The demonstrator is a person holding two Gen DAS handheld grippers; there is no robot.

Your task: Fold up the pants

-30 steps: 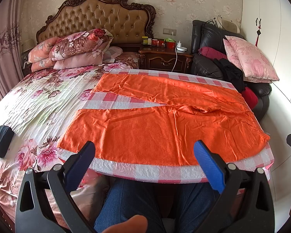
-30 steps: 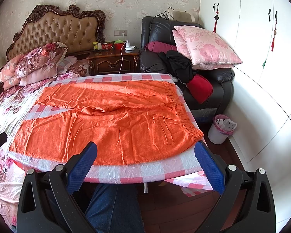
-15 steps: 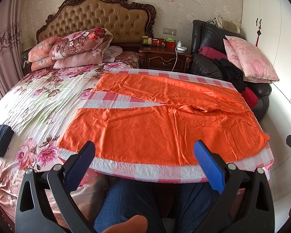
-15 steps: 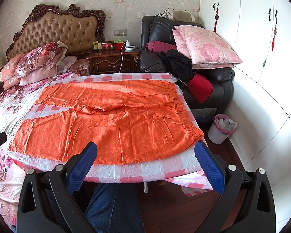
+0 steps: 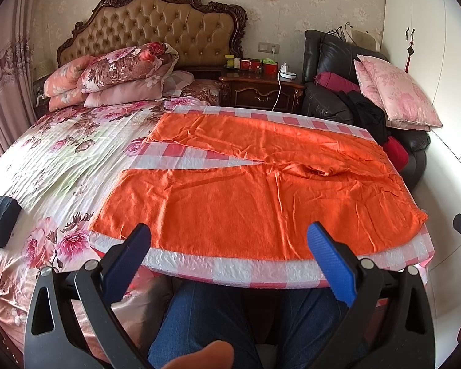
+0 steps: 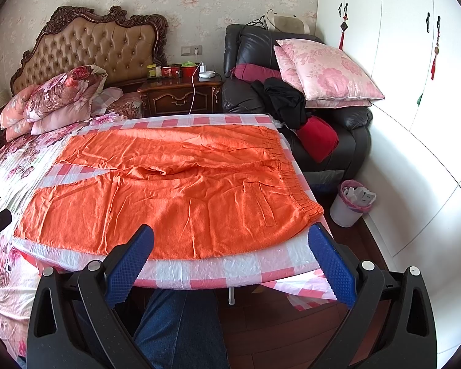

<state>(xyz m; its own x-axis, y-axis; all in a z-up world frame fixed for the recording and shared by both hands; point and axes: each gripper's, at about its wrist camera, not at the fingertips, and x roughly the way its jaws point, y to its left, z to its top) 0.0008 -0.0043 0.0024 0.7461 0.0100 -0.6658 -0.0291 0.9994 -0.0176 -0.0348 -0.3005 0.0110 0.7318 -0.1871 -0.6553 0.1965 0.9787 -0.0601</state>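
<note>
Orange pants (image 5: 261, 190) lie spread flat on a pink-and-white checked cloth (image 5: 230, 269) over a board at the bed's near side. The legs point left and the elastic waistband (image 6: 292, 178) is at the right. My left gripper (image 5: 229, 240) is open and empty, held above the near hem of the near leg. My right gripper (image 6: 230, 241) is open and empty, held above the near edge by the waistband corner. The pants also show in the right wrist view (image 6: 169, 190).
A floral bedspread (image 5: 61, 160) lies left, with a dark folded item (image 5: 1, 221) on it. Stacked pillows (image 5: 116, 77), a nightstand (image 5: 261, 92) and a black armchair (image 6: 322, 117) with cushions stand behind. A small bin (image 6: 352, 203) stands on the floor at the right. My legs are below the board.
Both grippers stay open and almost still. The left wrist view has shifted very slightly.
</note>
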